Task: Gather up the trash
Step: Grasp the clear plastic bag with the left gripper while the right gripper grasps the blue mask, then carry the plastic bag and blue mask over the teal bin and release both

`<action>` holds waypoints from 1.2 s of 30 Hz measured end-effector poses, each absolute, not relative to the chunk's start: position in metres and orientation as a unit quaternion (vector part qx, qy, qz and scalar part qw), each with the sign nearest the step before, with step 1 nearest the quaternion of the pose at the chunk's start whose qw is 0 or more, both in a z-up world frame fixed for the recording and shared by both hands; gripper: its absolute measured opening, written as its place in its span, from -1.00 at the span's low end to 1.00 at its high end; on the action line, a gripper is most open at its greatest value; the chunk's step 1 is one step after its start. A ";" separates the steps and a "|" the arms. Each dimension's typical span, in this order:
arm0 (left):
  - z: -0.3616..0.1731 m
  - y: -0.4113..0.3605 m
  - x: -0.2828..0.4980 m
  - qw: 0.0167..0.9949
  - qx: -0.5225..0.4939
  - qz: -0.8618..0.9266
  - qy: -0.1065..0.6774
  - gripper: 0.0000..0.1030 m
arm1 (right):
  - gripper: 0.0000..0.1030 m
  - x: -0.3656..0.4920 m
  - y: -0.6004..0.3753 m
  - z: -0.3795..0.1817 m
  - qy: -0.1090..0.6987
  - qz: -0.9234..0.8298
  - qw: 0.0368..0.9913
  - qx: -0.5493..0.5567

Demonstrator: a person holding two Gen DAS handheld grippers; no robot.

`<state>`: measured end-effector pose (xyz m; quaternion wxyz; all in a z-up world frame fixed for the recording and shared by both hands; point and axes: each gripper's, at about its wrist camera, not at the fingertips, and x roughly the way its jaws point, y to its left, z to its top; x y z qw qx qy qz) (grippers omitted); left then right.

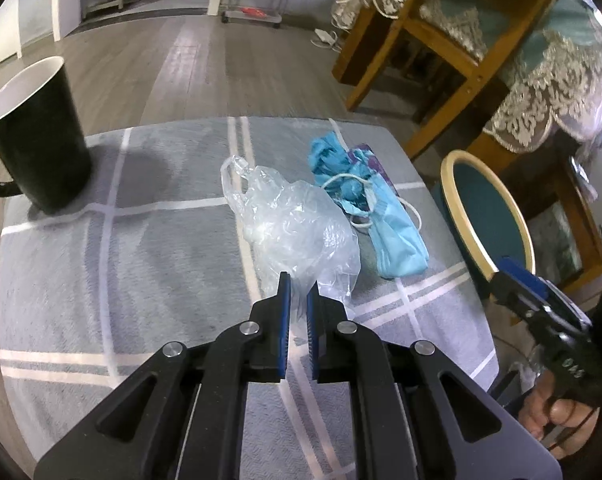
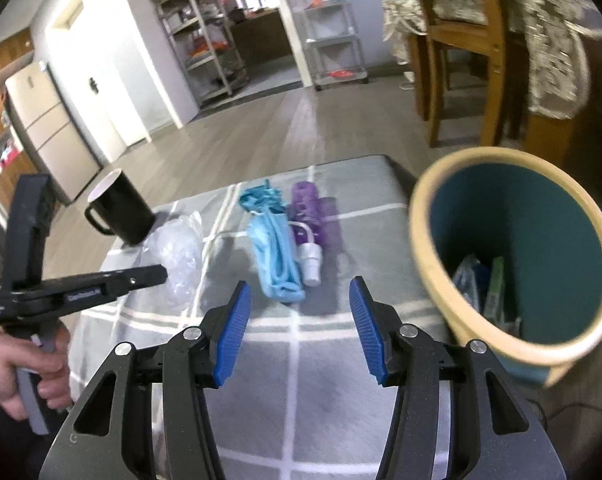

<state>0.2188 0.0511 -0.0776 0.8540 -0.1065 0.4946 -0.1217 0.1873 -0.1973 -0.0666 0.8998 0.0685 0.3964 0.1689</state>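
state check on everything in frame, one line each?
left gripper: shut on plastic bag
right gripper: open, empty
plastic bag: crumpled, on table
mug: upright, looks empty
blue cloth: bunched, lying flat
purple bottle: on its side
bin: open, some trash inside

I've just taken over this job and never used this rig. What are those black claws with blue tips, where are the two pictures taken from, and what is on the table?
They are hand-held grippers, one per hand, each carrying its own camera. One view looks along the left gripper, shut on a clear plastic bag. The other looks along the right gripper, open and empty. On the grey checked cloth lie a blue face mask, a purple bottle and a black mug. The bin stands at the table's right.
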 end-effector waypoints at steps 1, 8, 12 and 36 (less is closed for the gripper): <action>-0.078 0.052 0.219 0.854 -0.109 -0.121 0.494 -0.87 | 0.03 0.191 -0.192 -0.068 0.398 0.171 0.899 0.063; -0.084 0.054 0.222 0.852 -0.118 -0.120 0.497 -0.87 | -0.05 0.221 -0.158 -0.088 0.426 0.181 0.886 0.030; -0.088 0.055 0.224 0.849 -0.124 -0.118 0.499 -0.87 | -0.45 0.231 -0.161 -0.104 0.450 0.177 0.874 0.050; -0.081 0.054 0.218 0.857 -0.132 -0.120 0.483 -0.87 | -0.84 0.162 -0.202 -0.061 0.401 0.204 0.890 0.071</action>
